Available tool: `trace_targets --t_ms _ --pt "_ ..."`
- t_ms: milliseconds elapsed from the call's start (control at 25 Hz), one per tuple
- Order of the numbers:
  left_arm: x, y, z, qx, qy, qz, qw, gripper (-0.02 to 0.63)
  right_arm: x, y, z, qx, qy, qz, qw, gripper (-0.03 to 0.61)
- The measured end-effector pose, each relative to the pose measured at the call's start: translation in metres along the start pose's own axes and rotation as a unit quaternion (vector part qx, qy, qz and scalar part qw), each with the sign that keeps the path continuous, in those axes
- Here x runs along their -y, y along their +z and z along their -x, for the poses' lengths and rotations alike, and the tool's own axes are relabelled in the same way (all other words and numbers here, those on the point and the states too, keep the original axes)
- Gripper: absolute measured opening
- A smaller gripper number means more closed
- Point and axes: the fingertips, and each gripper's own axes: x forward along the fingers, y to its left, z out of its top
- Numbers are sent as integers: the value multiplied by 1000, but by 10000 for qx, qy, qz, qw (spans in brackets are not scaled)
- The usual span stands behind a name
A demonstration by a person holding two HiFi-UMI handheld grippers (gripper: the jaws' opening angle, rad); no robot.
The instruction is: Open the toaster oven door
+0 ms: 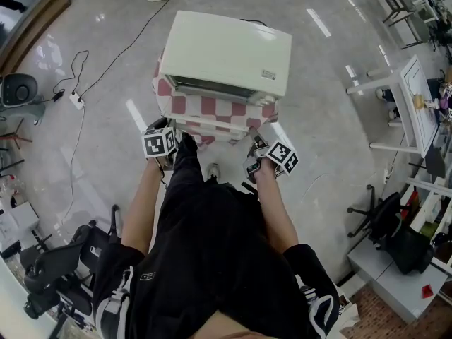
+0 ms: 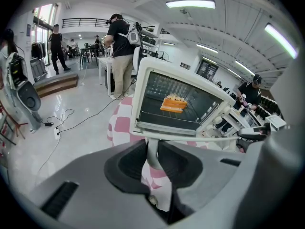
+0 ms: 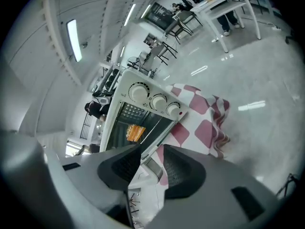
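A cream toaster oven [image 1: 226, 51] stands on a small table under a red-and-white checked cloth [image 1: 215, 108]. Its glass door looks swung down toward me, with the white handle bar [image 1: 212, 126] along the near edge. Toast [image 2: 174, 103] lies on the rack inside. My left gripper [image 1: 180, 131] is shut on the handle's left end [image 2: 151, 154], which is pinched between the dark pads. My right gripper [image 1: 252, 134] is open. The handle's right end [image 3: 153, 168] lies in the gap between its spread jaws, and the pads do not press on it. The knobs [image 3: 157, 100] show beyond.
Cables and a power strip [image 1: 76, 99] lie on the shiny floor at the left. White desks [image 1: 409, 104] and an office chair [image 1: 385, 217] stand at the right, and dark equipment [image 1: 49, 267] at the lower left. People [image 2: 121, 51] stand far behind the oven.
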Motion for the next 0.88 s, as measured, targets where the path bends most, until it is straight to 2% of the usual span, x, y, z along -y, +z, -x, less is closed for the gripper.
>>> trace_targets --t_ms 120,240,440,640,760,880 --pt "1 0 0 -11 -5 -1 10000 81 2 -3 -4 -11 89 -298 9995 153" --pt "2 -4 1 -34 -13 -10 10000 81 2 -4 -4 -40 164 -482 9987 104" --pt "1 -9 -1 -73 -9 -87 9999 81 6 -7 -4 -147 176 -504 9985 95" --pt "1 -15 0 -86 -238 -97 9996 99 7 -8 -5 -136 196 -469 9986 94" --pt "-1 -20 9 -11 -462 223 9987 154 6 -8 -4 -129 217 -473 9986 94" --pt "-7 -18 23 283 -856 1003 9909 162 4 -8 -4 -119 233 -439 9987 94"
